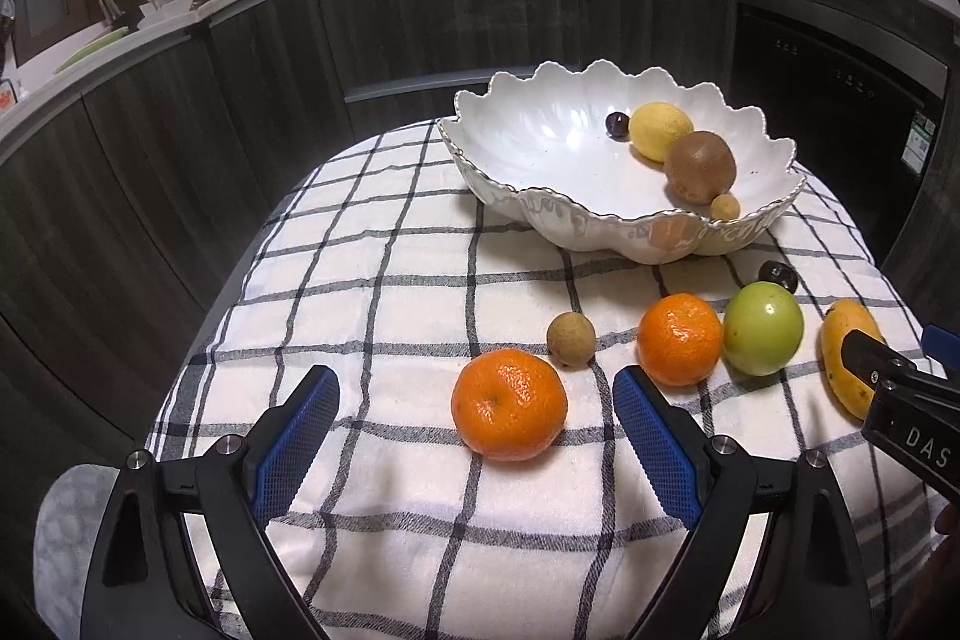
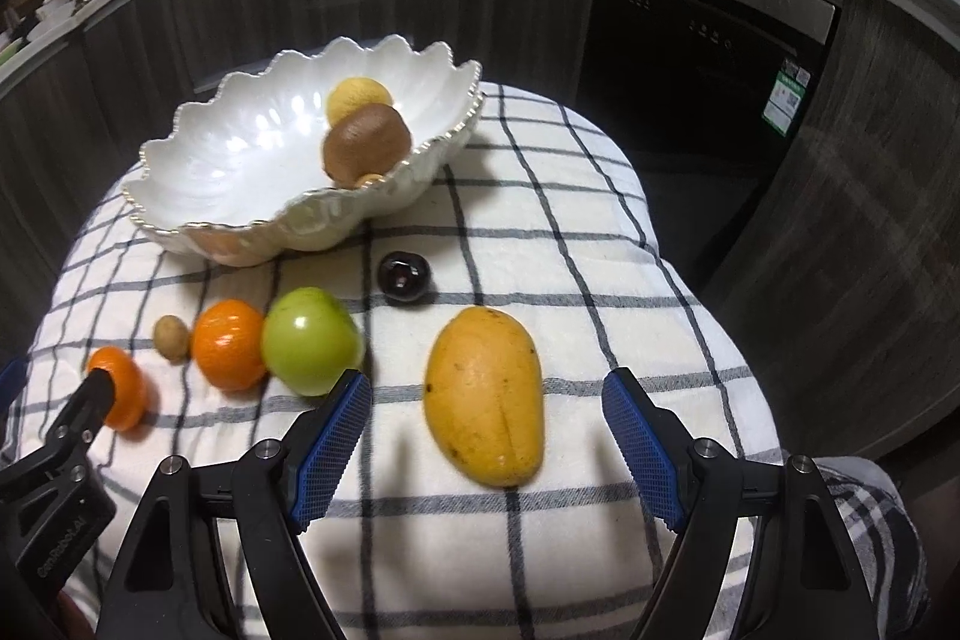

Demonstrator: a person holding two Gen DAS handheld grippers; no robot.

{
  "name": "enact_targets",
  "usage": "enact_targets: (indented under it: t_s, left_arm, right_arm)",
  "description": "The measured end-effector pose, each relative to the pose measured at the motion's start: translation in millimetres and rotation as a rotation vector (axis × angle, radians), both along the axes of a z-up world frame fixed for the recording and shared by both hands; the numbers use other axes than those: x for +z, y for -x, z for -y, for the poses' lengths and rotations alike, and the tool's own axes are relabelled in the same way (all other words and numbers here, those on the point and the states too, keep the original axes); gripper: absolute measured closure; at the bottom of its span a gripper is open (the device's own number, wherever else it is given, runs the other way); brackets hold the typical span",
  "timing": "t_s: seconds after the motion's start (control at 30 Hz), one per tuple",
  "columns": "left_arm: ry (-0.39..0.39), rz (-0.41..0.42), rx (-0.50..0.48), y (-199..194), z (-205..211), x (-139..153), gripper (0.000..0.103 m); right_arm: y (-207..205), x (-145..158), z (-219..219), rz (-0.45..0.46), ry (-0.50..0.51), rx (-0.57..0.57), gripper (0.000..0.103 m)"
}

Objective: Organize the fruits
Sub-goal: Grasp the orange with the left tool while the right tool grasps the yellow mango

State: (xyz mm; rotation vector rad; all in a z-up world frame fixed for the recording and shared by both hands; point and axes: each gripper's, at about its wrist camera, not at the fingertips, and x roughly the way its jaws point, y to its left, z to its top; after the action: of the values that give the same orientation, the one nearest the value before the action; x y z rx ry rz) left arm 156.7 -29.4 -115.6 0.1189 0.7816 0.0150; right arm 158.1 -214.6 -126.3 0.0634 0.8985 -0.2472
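Tongs are both standing spread and empty: you are holding the left gripper [image 1: 474, 436] around the nearest mandarin [image 1: 509, 403] without touching it, and the right gripper [image 2: 486, 436] is flanking the yellow mango [image 2: 483, 395], speckled with a few dark spots, likewise clear of it. Farther out on the checked cloth [image 1: 372, 280], a small brown longan [image 1: 570, 339], a second mandarin [image 1: 679, 339] and a glossy green apple [image 1: 762, 328] are lying in a row, the last two touching, with a dark cherry [image 2: 403, 276] just beyond. At the far side, the scalloped white bowl [image 1: 540, 208] is already holding a lemon, a kiwi, a cherry and a longan, so you are judging the job under halfway, with six fruits left outside.
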Motion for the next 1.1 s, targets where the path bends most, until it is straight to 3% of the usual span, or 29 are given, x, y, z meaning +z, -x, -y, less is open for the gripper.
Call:
enact_targets:
  t_s: [0.3, 0.47, 0.83, 1.03, 1.1]
  left_arm:
    - [-0.008, -0.041, 0.017, -14.4, 2.6, -16.4, 0.011]
    - [-0.008, -0.067, 0.025, -21.9, 1.8, -25.2, 0.017]
    - [0.033, -0.139, 0.018, -35.2, -0.1, -38.3, 0.046]
    - [0.035, -0.139, -0.009, -33.5, 3.0, -38.4, 0.055]
    - [0.035, -0.139, -0.010, -33.1, 3.1, -38.2, 0.055]
  right_arm:
    - [-14.6, -15.5, 7.3, -0.025, 0.009, -0.014, 0.023]
    - [-19.6, -21.7, 5.1, -0.032, 0.012, -0.004, 0.023]
    - [-30.8, -38.6, 6.3, -0.073, -0.009, -0.002, 0.023]
    - [-30.1, -40.9, 9.3, -0.062, -0.047, -0.004, 0.024]
    - [-29.7, -40.2, 8.0, -0.056, -0.046, 0.005, 0.028]
